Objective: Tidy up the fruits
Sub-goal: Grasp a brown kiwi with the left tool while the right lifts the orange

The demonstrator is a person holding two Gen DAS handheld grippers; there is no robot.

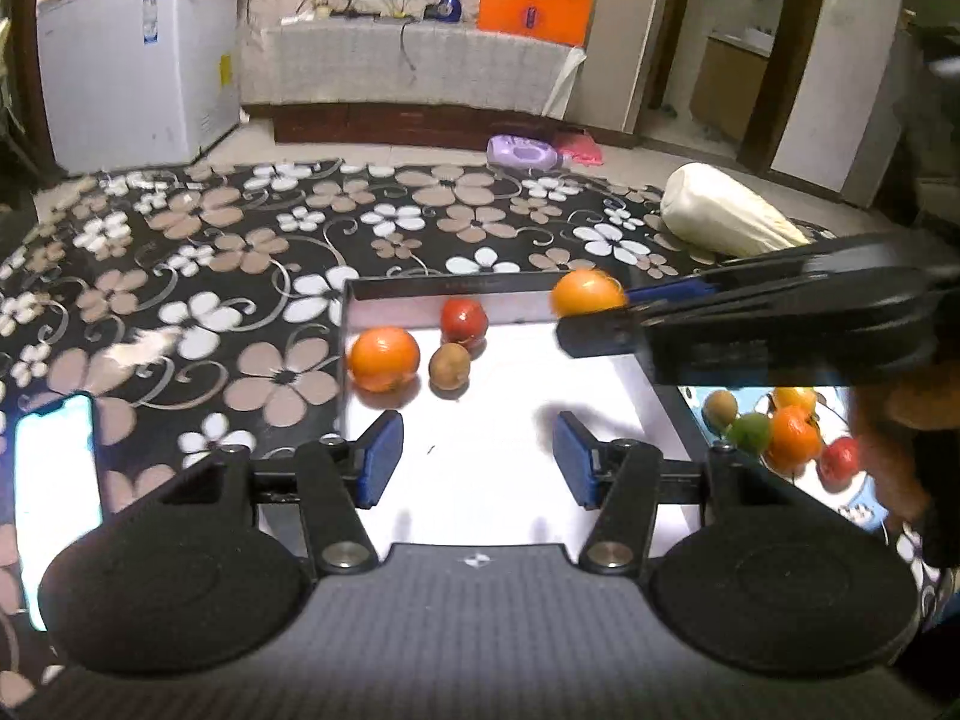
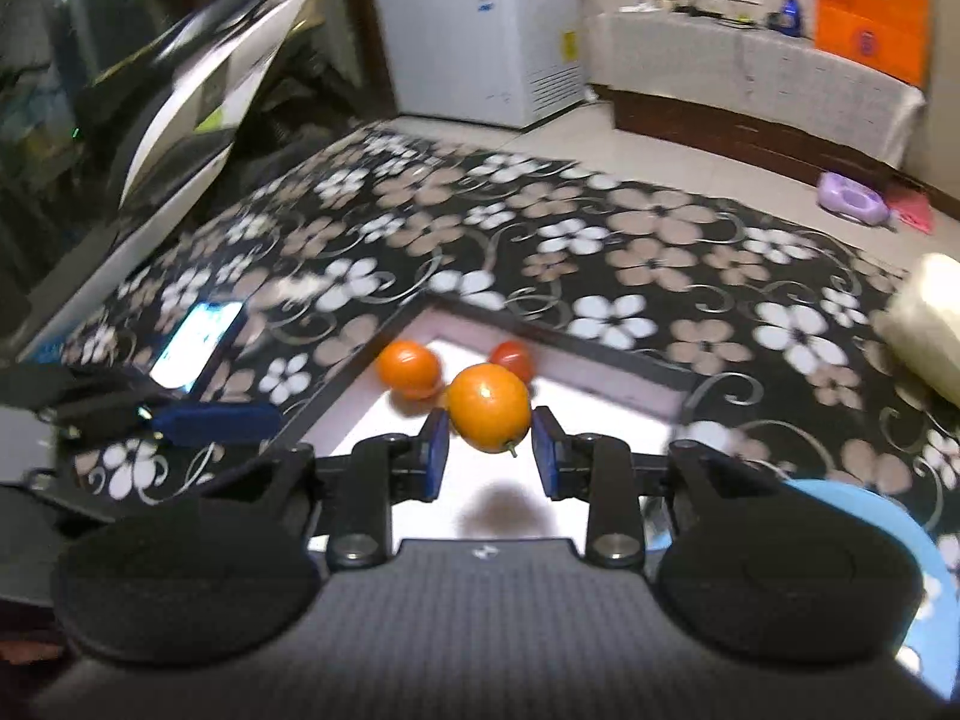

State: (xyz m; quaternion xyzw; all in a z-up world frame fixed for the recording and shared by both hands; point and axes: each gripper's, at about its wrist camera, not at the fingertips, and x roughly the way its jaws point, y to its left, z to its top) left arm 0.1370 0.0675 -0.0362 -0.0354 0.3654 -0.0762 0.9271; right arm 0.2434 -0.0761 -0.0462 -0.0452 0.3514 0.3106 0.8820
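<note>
Right gripper (image 2: 489,450) clamping stem-down orange (image 2: 489,407)

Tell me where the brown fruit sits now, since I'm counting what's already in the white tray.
In the left wrist view the brown fruit lies in the white tray, toward its far left corner, between the orange and the red fruit.

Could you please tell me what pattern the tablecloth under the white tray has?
Black tablecloth with white and tan flowers; clearest in the left wrist view.
</note>
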